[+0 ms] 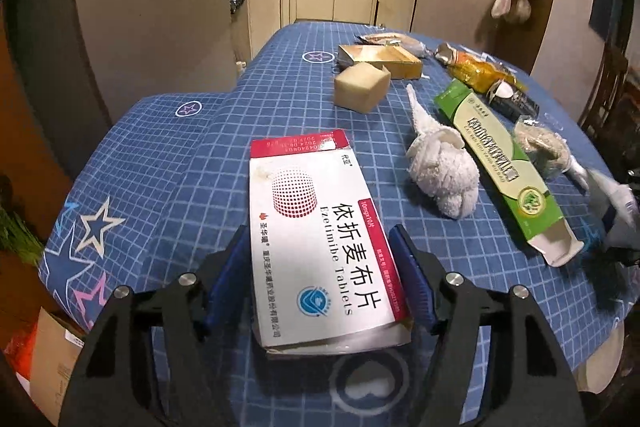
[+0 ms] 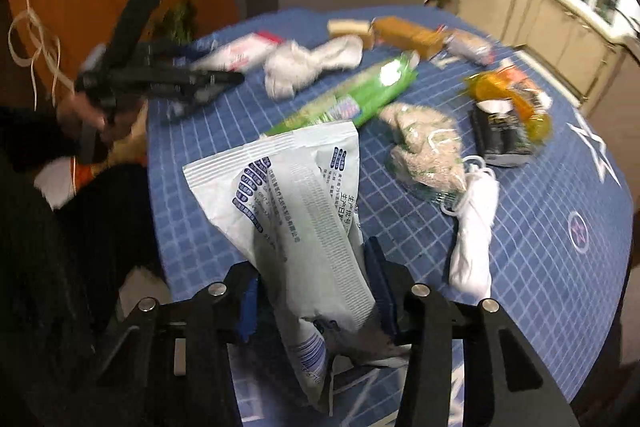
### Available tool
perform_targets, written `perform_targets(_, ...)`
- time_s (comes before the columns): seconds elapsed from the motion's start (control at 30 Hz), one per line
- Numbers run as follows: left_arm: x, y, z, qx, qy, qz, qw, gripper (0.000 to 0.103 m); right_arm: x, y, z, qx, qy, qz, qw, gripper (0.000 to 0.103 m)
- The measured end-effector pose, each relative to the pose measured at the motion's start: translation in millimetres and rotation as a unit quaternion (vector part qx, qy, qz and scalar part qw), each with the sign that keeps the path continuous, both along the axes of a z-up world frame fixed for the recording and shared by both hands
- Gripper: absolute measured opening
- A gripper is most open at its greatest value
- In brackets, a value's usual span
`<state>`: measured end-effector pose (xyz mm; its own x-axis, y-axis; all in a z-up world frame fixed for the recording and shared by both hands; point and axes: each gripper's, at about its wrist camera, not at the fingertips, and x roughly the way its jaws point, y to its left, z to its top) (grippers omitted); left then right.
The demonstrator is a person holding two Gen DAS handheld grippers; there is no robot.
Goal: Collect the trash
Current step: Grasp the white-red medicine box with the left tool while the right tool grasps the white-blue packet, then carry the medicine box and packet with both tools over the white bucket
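Tablet box [image 1: 316, 239] on table [image 1: 168, 163]; knotted towel [image 1: 440, 171] right of it, toothpaste carton [image 1: 504, 171] further right.

The table [image 1: 168, 155] holds two flat cartons: one red-and-white tablet box [image 1: 320, 247] and one long green box [image 1: 504, 163]. There are also two tan boxes [image 1: 362, 87], one white knotted cloth [image 1: 440, 171] and one white printed pouch [image 2: 304, 211].

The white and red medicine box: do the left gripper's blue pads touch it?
Touching. In the left wrist view both blue pads press the white and red medicine box's long edges.
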<state>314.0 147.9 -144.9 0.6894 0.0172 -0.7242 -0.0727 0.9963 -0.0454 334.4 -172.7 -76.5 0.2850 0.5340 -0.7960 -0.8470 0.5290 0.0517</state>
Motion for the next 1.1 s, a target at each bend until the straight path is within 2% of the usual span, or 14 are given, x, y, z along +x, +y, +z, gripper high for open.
perform_targets(0.17, -21, 9, 6, -0.014, -0.005, 0.015, 0.9998, 0.066, -43, -24, 24, 0.079, -0.024, -0.06, 0.995, 0.047)
perform_targets(0.33, -53, -3, 30, 0.031, -0.047, 0.007, 0.9984, 0.066, -85, -66, 37, 0.151, -0.034, -0.157, 0.975, 0.047)
perform_targets(0.4, -65, -17, 42, 0.048, -0.069, -0.011, 0.9964, 0.066, -103, -87, 40, 0.174, -0.038, -0.209, 0.962, 0.047)
perform_targets(0.47, -74, -33, 54, 0.058, -0.088, -0.036, 0.9938, 0.066, -126, -114, 43, 0.198, -0.042, -0.269, 0.942, 0.047)
perform_targets(0.6, -85, -77, 78, 0.038, -0.107, -0.107, 0.9878, 0.066, -171, -172, 49, 0.227, -0.057, -0.383, 0.894, 0.047)
perform_targets(0.63, -87, -91, 84, 0.035, -0.115, -0.126, 0.9848, 0.066, -188, -192, 52, 0.232, -0.062, -0.418, 0.876, 0.047)
perform_targets(0.67, -89, -101, 87, 0.032, -0.12, -0.138, 0.9825, 0.066, -195, -202, 52, 0.231, -0.066, -0.437, 0.867, 0.047)
perform_targets(0.73, -90, -128, 97, 0.015, -0.129, -0.177, 0.9756, 0.066, -219, -226, 55, 0.22, -0.079, -0.479, 0.846, 0.047)
perform_targets(0.83, -85, -173, 108, -0.028, -0.12, -0.247, 0.9612, 0.066, -254, -257, 62, 0.212, -0.102, -0.528, 0.816, 0.047)
perform_targets(0.87, -84, -196, 111, -0.044, -0.114, -0.279, 0.9523, 0.066, -263, -266, 64, 0.209, -0.11, -0.544, 0.805, 0.047)
perform_targets(0.97, -83, -250, 109, -0.062, -0.109, -0.346, 0.93, 0.066, -282, -296, 61, 0.202, -0.127, -0.586, 0.774, 0.047)
perform_targets(1.03, -87, -302, 99, -0.077, -0.096, -0.404, 0.9066, 0.066, -294, -318, 55, 0.196, -0.129, -0.613, 0.754, 0.047)
perform_targets(1.07, -87, -315, 96, -0.083, -0.091, -0.418, 0.9002, 0.066, -303, -329, 49, 0.19, -0.129, -0.626, 0.745, 0.047)
perform_targets(1.1, -90, -339, 89, -0.092, -0.08, -0.443, 0.8884, 0.066, -306, -338, 43, 0.182, -0.127, -0.638, 0.737, 0.047)
